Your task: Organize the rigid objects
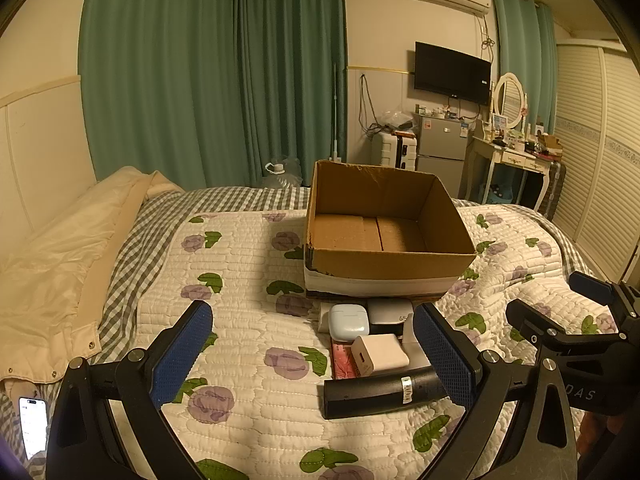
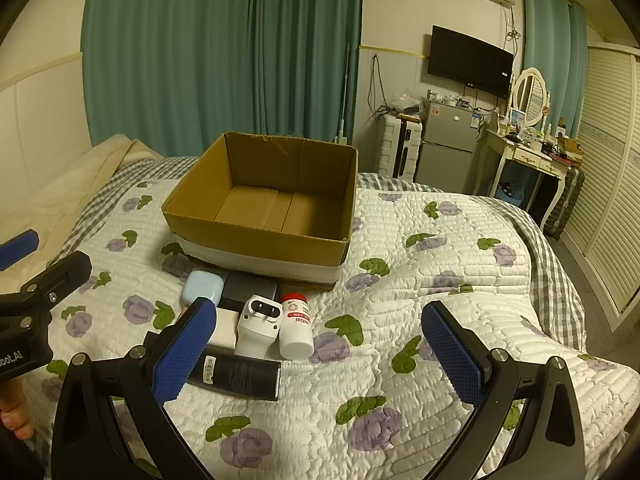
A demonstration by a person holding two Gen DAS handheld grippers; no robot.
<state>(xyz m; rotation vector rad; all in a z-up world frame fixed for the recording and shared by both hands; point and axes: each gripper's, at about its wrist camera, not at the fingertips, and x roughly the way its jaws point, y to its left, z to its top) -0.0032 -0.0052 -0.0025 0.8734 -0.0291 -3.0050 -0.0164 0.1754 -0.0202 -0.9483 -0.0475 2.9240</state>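
An open, empty cardboard box [image 2: 264, 216] sits upright behind clustered small items [image 2: 256, 320] on the quilt.

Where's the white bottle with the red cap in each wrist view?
Left wrist: not visible, probably hidden behind the gripper finger.
Right wrist: white bottle lies lower centre, right of the white charger.
Shared landmark: cardboard box just behind the pile.

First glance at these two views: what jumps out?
The open cardboard box, empty, sits mid-bed on the floral quilt. Just in front of it lies a tight cluster of small items: a pale blue case, a white bottle with red cap and a black tube. Both grippers, left and right, are open and hold nothing.
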